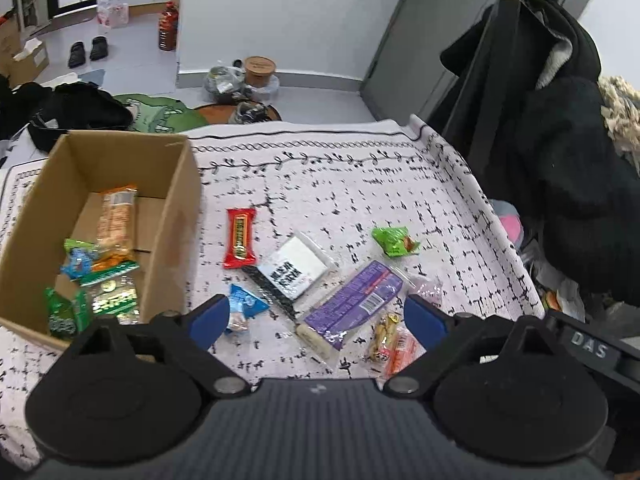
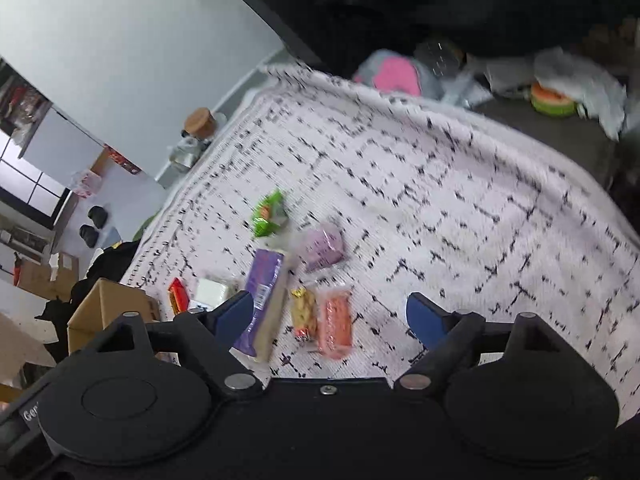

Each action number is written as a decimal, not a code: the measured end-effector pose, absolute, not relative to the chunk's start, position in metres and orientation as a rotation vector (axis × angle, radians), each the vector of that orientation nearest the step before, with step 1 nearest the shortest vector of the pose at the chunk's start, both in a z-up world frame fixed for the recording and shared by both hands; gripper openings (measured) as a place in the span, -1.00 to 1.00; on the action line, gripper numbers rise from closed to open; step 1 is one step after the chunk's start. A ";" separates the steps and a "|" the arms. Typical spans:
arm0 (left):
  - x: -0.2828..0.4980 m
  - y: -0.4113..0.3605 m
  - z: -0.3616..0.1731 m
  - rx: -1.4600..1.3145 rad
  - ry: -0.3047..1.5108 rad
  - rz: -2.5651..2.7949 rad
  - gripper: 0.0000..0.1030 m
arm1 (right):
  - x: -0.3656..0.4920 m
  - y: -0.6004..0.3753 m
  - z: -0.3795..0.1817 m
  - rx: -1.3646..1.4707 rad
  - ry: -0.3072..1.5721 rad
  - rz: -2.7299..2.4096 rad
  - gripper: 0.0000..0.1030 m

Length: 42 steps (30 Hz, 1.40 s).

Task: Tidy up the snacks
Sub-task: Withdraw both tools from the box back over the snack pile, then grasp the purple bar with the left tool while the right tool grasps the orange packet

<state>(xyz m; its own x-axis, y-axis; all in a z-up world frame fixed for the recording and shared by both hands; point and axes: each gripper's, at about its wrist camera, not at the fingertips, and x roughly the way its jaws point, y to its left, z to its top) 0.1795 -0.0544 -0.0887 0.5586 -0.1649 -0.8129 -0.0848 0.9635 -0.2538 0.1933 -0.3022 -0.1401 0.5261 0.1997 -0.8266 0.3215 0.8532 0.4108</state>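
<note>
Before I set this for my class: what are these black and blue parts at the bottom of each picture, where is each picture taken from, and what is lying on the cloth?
No robot here: a person holds a two-finger gripper in each hand, with a camera looking forward along the blue fingers. One picture is from the left gripper, the other from the right gripper. Both are open and hold nothing.

Below lies a patterned cloth. At its left stands a cardboard box with several snack packets already inside. Loose on the cloth: a red bar, a white pack, a purple pack, a green packet, a blue packet and an orange packet. The right view is blurred.
</note>
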 end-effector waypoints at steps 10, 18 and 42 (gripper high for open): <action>0.201 -0.072 -0.120 -0.282 1.039 -0.098 0.37 | 0.207 -0.297 -0.175 0.653 1.170 -0.068 0.22; 0.218 -0.085 -0.148 -0.280 1.105 -0.122 0.04 | 0.219 -0.291 -0.198 0.676 1.221 -0.097 -0.03; 0.251 -0.091 -0.197 -0.223 1.186 -0.146 0.06 | 0.250 -0.276 -0.224 0.560 1.288 -0.109 -0.49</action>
<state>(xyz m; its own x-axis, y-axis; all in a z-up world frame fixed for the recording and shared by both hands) 0.2511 -0.0907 -0.1973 0.3696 -0.2290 -0.9005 -0.0042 0.9687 -0.2481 0.2499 -0.2757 -0.2242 0.2935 0.2281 -0.9283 0.3812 0.8626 0.3325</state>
